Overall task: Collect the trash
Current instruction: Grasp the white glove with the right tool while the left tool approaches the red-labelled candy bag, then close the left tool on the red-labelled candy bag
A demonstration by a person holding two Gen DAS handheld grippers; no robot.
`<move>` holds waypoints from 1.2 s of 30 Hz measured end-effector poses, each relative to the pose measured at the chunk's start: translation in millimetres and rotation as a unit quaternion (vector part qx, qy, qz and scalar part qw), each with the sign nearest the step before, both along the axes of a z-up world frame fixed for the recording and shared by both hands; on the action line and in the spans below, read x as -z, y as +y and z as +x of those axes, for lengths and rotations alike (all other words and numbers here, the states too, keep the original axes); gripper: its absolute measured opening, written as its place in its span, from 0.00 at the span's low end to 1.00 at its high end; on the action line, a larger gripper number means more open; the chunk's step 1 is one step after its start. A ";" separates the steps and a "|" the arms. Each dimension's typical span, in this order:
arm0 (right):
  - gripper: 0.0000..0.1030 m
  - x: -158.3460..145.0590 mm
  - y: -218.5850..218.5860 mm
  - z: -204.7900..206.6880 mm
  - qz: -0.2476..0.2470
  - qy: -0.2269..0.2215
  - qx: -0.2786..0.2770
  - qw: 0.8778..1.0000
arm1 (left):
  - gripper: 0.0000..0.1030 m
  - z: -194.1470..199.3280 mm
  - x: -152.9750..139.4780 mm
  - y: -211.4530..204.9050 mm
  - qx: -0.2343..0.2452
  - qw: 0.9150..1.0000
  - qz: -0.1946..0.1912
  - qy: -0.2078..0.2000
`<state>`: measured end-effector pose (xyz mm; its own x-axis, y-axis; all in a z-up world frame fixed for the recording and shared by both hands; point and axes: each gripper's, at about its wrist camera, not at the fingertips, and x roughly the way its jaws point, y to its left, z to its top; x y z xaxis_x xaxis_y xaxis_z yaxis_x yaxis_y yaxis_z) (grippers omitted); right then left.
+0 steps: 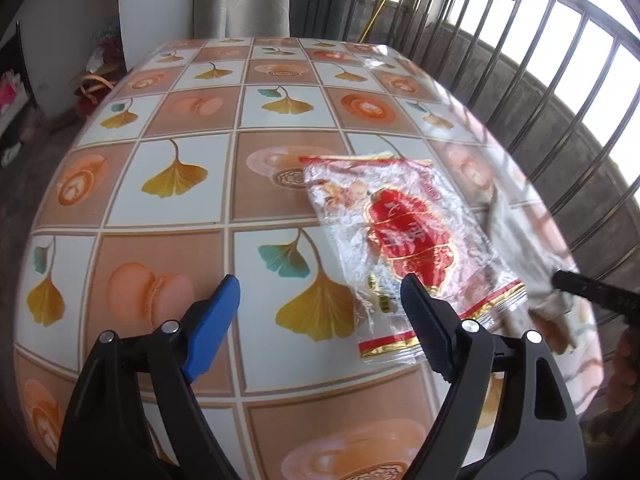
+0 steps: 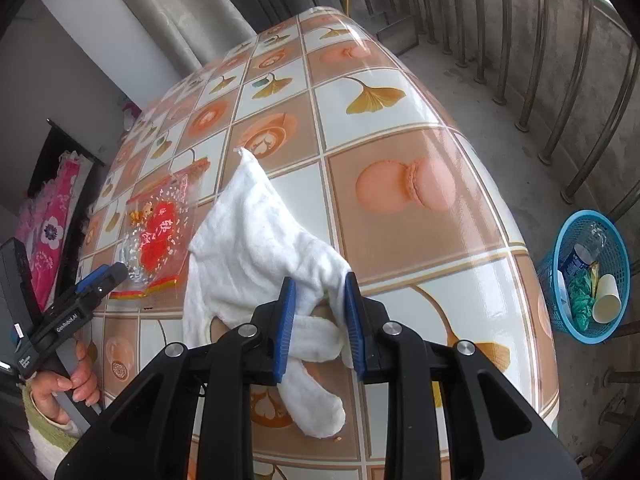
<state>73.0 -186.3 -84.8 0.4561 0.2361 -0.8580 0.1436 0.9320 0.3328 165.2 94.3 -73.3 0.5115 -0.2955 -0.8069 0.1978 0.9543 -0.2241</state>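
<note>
1. The left hand-held gripper (image 1: 320, 292) hangs over the patterned worktop (image 1: 192, 184), its jaws standing wide with nothing between them.
2. A crinkled clear wrapper with a red label (image 1: 404, 240) lies flat on the worktop, just ahead of the left hand-held gripper's right finger.
3. The right hand-held gripper (image 2: 320, 300) stands narrow, its blue pads pinching a white cloth (image 2: 256, 248) that trails across the worktop.
4. A blue basket (image 2: 612, 256) holding trash sits on the floor, well to the right of the right hand-held gripper.
</note>
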 end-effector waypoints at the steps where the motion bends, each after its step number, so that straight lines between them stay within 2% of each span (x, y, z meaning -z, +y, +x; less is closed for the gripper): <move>1: 0.24 0.4 -0.8 0.5 0.002 0.002 0.000 1.000 | 0.72 2.1 -0.5 2.9 -0.001 1.000 -0.023 0.004; 3: 0.24 0.1 -0.4 1.5 -0.001 0.003 0.000 1.000 | 0.65 7.9 -0.2 7.1 -0.006 0.998 -0.059 0.014; 5: 0.24 -0.1 0.4 2.5 -0.008 0.004 -0.004 1.000 | 0.55 12.3 0.6 5.0 -0.006 0.997 -0.068 0.018; 6: 0.24 -0.1 1.3 3.1 -0.012 0.005 -0.004 1.000 | 0.53 14.4 0.7 1.9 -0.003 0.998 -0.063 0.018; 9: 0.24 -1.0 7.9 3.6 -0.036 0.006 -0.006 0.999 | 0.49 13.2 0.3 -14.6 0.009 1.000 -0.005 0.009; 12: 0.22 -1.3 16.0 3.5 -0.059 0.000 -0.010 0.998 | 0.46 8.4 1.3 -32.1 0.029 0.998 0.051 -0.005; 16: 0.14 -0.8 15.9 2.8 -0.053 -0.002 -0.010 0.999 | 0.32 1.2 2.3 -45.3 0.042 0.994 0.099 -0.021; 18: 0.11 -1.2 11.8 1.8 -0.042 -0.002 -0.006 0.999 | 0.26 0.1 0.7 -43.9 0.037 0.994 0.096 -0.023; 20: 0.11 -2.2 8.0 0.6 -0.032 -0.003 -0.001 0.999 | 0.13 0.4 -1.2 -40.2 0.031 0.995 0.095 -0.027; 21: 0.10 -3.1 6.0 -0.4 -0.030 -0.004 0.002 1.000 | 0.10 1.2 -2.1 -38.1 0.031 0.995 0.095 -0.028; 22: 0.10 -4.1 4.4 -1.4 -0.026 -0.007 0.005 1.000 | 0.01 2.5 -2.9 -36.2 0.031 0.995 0.090 -0.025; 26: 0.08 -12.9 -5.3 -4.0 0.012 -0.024 0.011 1.000 | 0.00 6.4 -11.6 -21.1 0.015 0.999 0.032 -0.022; 32: 0.07 -35.7 -19.4 -5.9 0.048 -0.057 0.020 0.997 | 0.00 6.1 -45.7 -3.9 -0.008 0.999 -0.011 -0.053; 36: 0.07 -47.5 -25.7 -5.3 0.059 -0.069 0.021 0.996 | 0.00 6.6 -65.0 3.4 -0.016 0.997 -0.025 -0.072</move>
<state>67.7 -212.0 -37.2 0.5796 0.3095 -0.7538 0.1262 0.8798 0.4583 171.7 97.7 -8.3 0.6311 -0.3154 -0.7087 0.2004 0.9489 -0.2438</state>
